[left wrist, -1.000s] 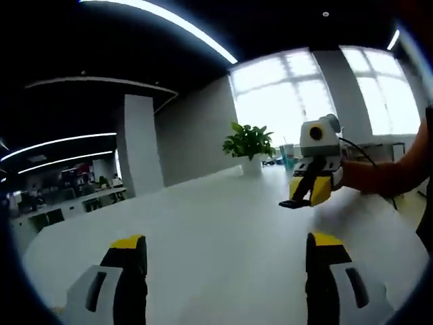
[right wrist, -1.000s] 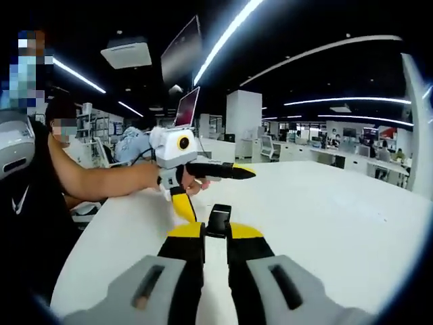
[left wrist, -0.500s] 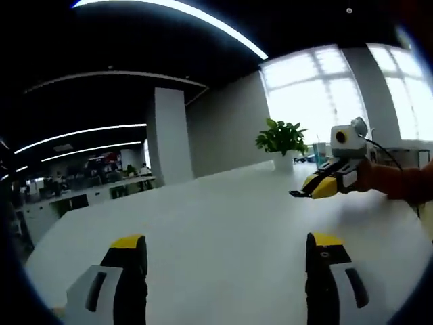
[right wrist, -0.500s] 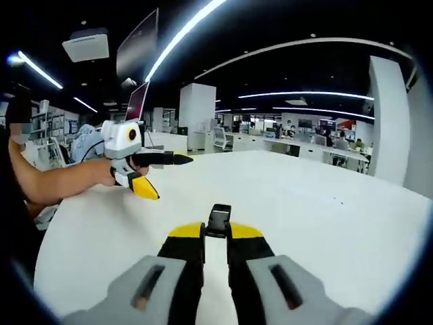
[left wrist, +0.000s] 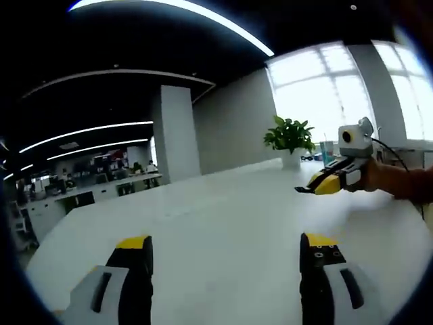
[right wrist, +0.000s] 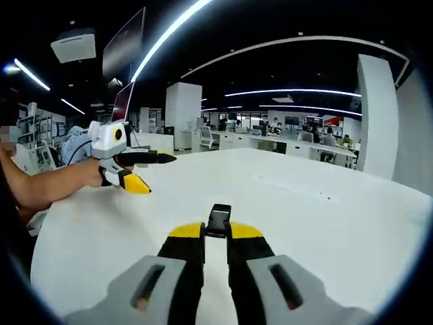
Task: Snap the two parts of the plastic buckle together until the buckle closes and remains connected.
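Observation:
In the right gripper view my right gripper [right wrist: 216, 233] is shut on a small black buckle part [right wrist: 218, 219] that sticks out past its yellow-tipped jaws, above the white table [right wrist: 318, 223]. The left gripper [right wrist: 161, 175] hangs at the left of that view, a person's hand holding it, open with nothing between its jaws. In the left gripper view my left gripper [left wrist: 225, 245] stands open and wide over the table [left wrist: 223, 210]. At the right there, the right gripper [left wrist: 314, 187] points left, with the dark buckle part [left wrist: 301, 190] at its tip.
A potted plant [left wrist: 291, 136] and a cup stand at the table's far end by bright windows. A person's forearm [right wrist: 51, 187] reaches in from the left. Office desks and a white pillar [right wrist: 179, 107] lie beyond the table.
Both views have shifted, and each gripper now looks smaller and farther off in the other's view. The left stays open, and the right stays shut on the buckle part.

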Available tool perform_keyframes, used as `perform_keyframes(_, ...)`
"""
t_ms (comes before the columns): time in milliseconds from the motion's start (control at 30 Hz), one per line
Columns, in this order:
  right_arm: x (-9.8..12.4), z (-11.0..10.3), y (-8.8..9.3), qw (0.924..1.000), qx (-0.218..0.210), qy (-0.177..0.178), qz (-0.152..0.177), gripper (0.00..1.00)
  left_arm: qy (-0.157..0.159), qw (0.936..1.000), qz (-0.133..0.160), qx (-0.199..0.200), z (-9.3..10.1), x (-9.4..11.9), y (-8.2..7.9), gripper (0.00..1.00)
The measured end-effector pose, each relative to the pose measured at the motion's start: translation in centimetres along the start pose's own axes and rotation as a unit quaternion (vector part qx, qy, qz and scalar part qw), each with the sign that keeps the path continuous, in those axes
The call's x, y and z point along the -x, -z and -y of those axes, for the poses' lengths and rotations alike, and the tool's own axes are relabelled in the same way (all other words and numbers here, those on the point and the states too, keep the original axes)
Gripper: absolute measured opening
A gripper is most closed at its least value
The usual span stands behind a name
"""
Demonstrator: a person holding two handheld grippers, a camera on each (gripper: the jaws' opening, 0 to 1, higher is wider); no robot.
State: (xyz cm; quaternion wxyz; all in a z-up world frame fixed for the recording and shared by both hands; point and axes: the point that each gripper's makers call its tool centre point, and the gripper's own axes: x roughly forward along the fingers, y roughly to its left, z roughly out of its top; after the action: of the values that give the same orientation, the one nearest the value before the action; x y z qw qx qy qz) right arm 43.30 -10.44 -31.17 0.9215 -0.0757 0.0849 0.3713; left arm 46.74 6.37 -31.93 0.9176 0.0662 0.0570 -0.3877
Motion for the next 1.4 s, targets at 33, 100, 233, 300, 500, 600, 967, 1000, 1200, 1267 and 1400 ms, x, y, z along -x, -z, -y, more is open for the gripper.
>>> perform_keyframes(33, 0.0, 0.2, 0.1, 1.0000, -0.002, 0.005, -0.001, 0.09, -0.002, 1.0000, -0.001, 0.001, -0.1, 0.0, 0.0, 0.92)
perform_keyframes(100, 0.0, 0.3, 0.2, 0.9999, -0.005, 0.011, -0.003, 0.09, 0.000, 1.0000, -0.002, 0.007, -0.1, 0.0, 0.1, 0.92)
perform_keyframes(233, -0.4, 0.3, 0.9, 0.9996, -0.012, 0.021, -0.014, 0.09, 0.004, 0.9998, -0.017, 0.011, 0.1, -0.1, 0.7, 0.91)
perform_keyframes(300, -0.7, 0.3, 1.0, 0.9996, -0.012, 0.021, -0.017, 0.09, 0.005, 0.9998, -0.017, 0.010, 0.3, -0.1, 0.7, 0.91)
perform_keyframes(500, -1.2, 0.8, 1.2, 0.9986, -0.007, 0.048, -0.022, 0.09, 0.012, 0.9997, -0.019, 0.005, 1.1, -0.4, 0.7, 0.90)
perform_keyframes(600, -1.7, 0.8, 1.5, 0.9982, -0.007, 0.052, -0.029, 0.09, 0.012, 0.9996, -0.024, -0.008, 1.7, -0.8, 1.0, 0.90)
perform_keyframes(967, -2.9, 1.9, 2.3, 0.9974, -0.002, 0.051, -0.050, 0.09, 0.021, 0.9996, -0.020, 0.002, 1.9, -0.9, 1.1, 0.94)
perform_keyframes(1000, -3.0, 2.0, 2.3, 0.9975, -0.003, 0.051, -0.049, 0.09, 0.021, 0.9996, -0.018, 0.004, 1.9, -0.9, 1.0, 0.94)
perform_keyframes(1200, -3.9, 3.0, 2.1, 0.9974, -0.013, 0.051, -0.049, 0.09, 0.019, 0.9997, -0.015, 0.004, 1.8, -0.9, 0.8, 0.94)
perform_keyframes(1267, -4.3, 3.3, 2.3, 0.9971, -0.012, 0.051, -0.055, 0.09, 0.021, 0.9997, -0.014, 0.004, 1.9, -0.8, 0.7, 0.94)
perform_keyframes(1400, -4.8, 3.3, 2.2, 0.9972, -0.016, 0.048, -0.056, 0.09, 0.028, 0.9995, -0.011, 0.003, 2.2, -0.8, 0.5, 0.91)
